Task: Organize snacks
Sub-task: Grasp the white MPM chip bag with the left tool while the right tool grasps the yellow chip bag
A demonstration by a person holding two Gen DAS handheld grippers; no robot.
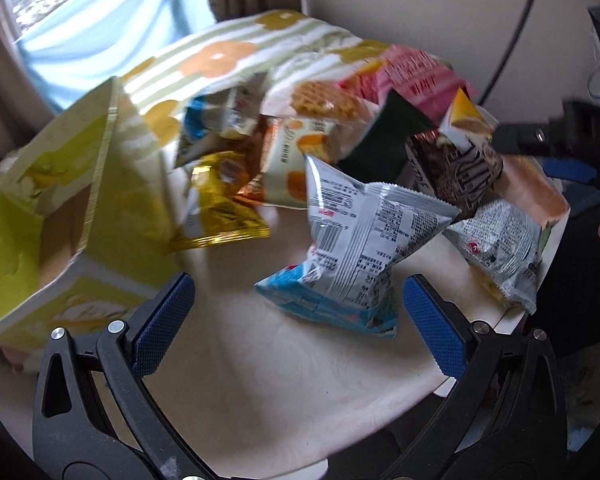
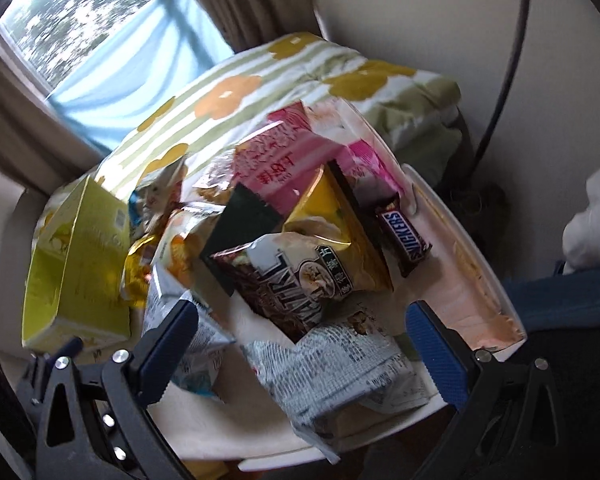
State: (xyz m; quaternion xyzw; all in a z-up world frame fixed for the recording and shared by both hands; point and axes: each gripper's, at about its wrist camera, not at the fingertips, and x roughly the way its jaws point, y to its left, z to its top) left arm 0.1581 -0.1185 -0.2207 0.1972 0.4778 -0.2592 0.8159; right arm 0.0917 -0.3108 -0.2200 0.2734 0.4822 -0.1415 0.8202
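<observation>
1. Blue pads of the left gripper (image 1: 298, 314) nearest of all — spread wide, gripping nothing, framing bare table (image 1: 268, 380) just short of the silver bag (image 1: 364, 240).
2. Silver bag lying printed side up, puffed and creased, just right of the box (image 1: 80, 216); probably the next pick, being the loose item closest to those pads.
3. Box standing at the table's left edge, yellow-green, open mouth turned toward the heap — seemingly set there as the bin, so snacks need only a short carry.
4. Gold pouch (image 1: 220, 208) leaning beside the box's open side, partly under other packs; blurred, so contact with the box unclear.
5. Right gripper (image 2: 300, 334) likewise spread and holding nothing, hovering over a second silver pack (image 2: 340, 364) well right of the box, at the table's near rim.
6. Brown bag (image 2: 284, 280) and yellow bag (image 2: 336, 232) stacked right of the box, overlapping — a dumped heap by the look of it, not a sorted one.
7. Snickers (image 2: 404, 236) farthest right of the box, resting against a pink-edged tray (image 2: 480, 280).
8. Pink bag (image 2: 284, 160) behind the heap, tilted up against it.
9. Judgement: sorting barely begun; nearly every snack outside the box.
</observation>
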